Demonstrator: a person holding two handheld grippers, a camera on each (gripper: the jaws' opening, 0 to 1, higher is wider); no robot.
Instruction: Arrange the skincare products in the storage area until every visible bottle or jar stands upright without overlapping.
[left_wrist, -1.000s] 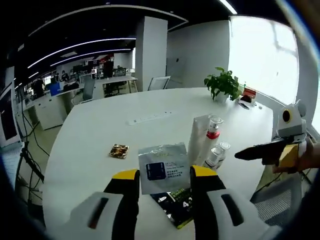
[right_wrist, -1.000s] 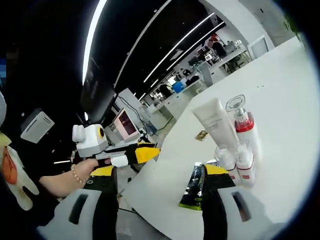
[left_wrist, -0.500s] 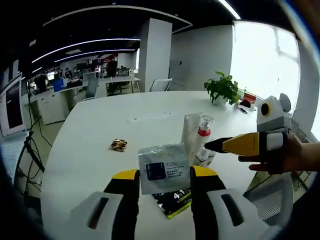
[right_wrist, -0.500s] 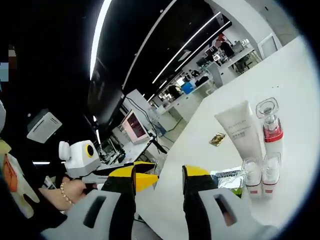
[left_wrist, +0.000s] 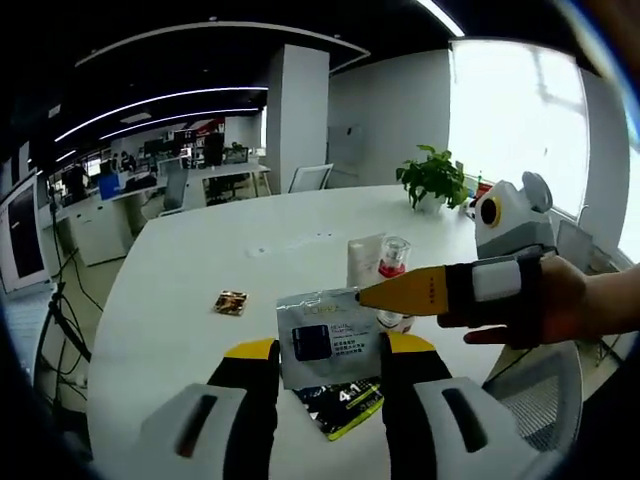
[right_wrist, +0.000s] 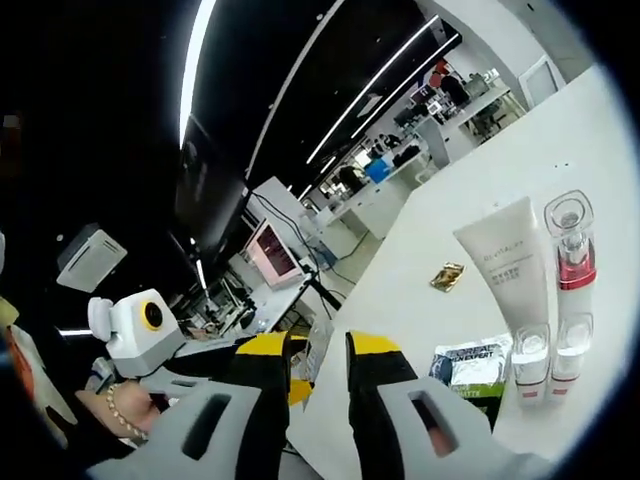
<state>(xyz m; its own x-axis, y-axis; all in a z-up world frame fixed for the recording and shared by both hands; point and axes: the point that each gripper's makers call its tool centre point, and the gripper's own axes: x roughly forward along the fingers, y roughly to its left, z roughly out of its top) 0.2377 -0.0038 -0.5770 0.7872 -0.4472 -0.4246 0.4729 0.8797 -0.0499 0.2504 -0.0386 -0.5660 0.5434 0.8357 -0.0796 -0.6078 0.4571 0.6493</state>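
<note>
**Left gripper clamps sachet; right jaws narrow, empty**

Left gripper (left_wrist: 328, 352) jaws grip a grey sachet (left_wrist: 322, 335) above the desk (left_wrist: 180, 290) near edge. Right gripper (right_wrist: 318, 345): jaws nearly together, nothing btwn. White tube (right_wrist: 508, 268), red-collared pump bottle (right_wrist: 570, 255) and two small bottles (right_wrist: 531, 362) stand upright, clustered mid-desk. Dark sachet (left_wrist: 340, 402) lies flat at near edge.

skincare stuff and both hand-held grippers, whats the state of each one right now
left hand-held gripper: shut on grey sachet
grey sachet: held off the table, label facing the camera
right hand-held gripper: nearly shut, holding nothing
white tube: standing upright
red-collared bottle: upright beside the tube
two small bottles: upright, side by side
black-and-green sachet: lying flat
gold packet: lying flat, apart
</note>
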